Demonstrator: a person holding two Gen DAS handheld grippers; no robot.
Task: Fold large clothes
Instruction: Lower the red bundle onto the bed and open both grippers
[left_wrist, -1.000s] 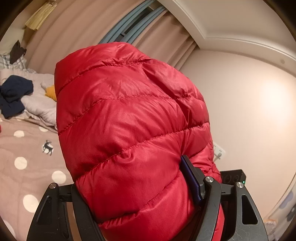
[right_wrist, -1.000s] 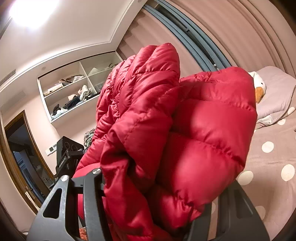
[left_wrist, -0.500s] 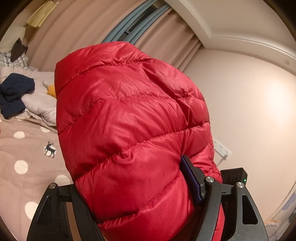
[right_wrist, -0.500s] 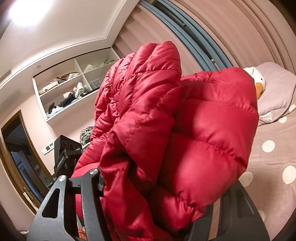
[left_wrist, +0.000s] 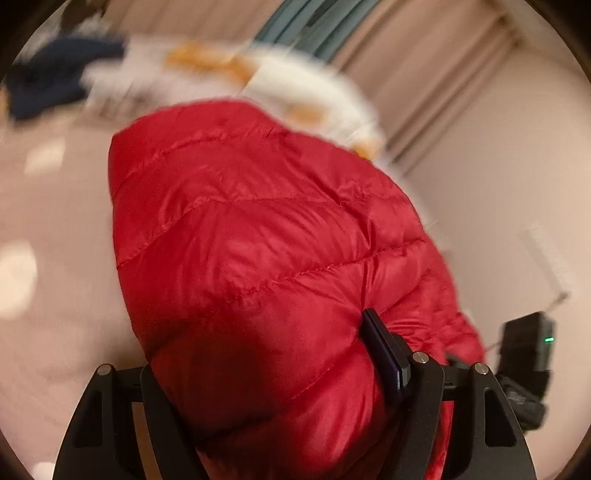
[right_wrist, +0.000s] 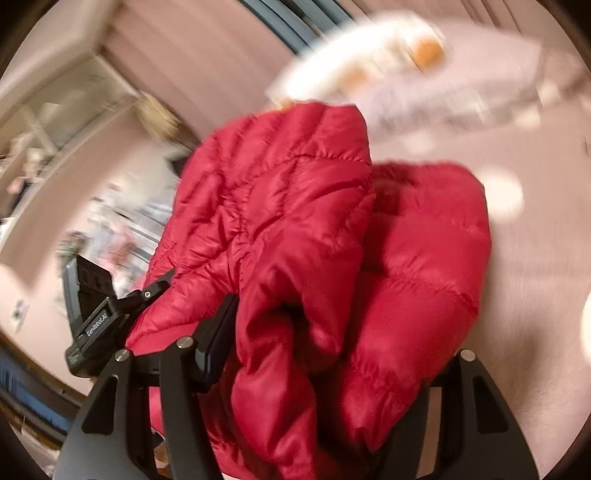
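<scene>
I hold a red puffer jacket (left_wrist: 258, 266) aloft over the bed (left_wrist: 55, 221), each tool pinching a thick wad of its quilted cloth. The left tool (left_wrist: 269, 398) clamps one bulging panel between its fingers, a dark pad pressed into the fabric on the right side. The right tool (right_wrist: 325, 369) grips a bunched, doubled section, two lobes of the jacket (right_wrist: 295, 240) rising ahead of it, with the other tool's body visible at the left edge. Behind, blurred by motion, lie a polka-dot bedspread (right_wrist: 535, 240), a white and orange soft toy (right_wrist: 388, 62), a dark blue garment (left_wrist: 59, 77) and pale curtains (right_wrist: 229, 59). By my reading the fold is barely under way: the jacket is gathered and lifted, not laid flat, and no neat crease shows. Spreading it on the bed and folding sleeves and body is left to do.
</scene>
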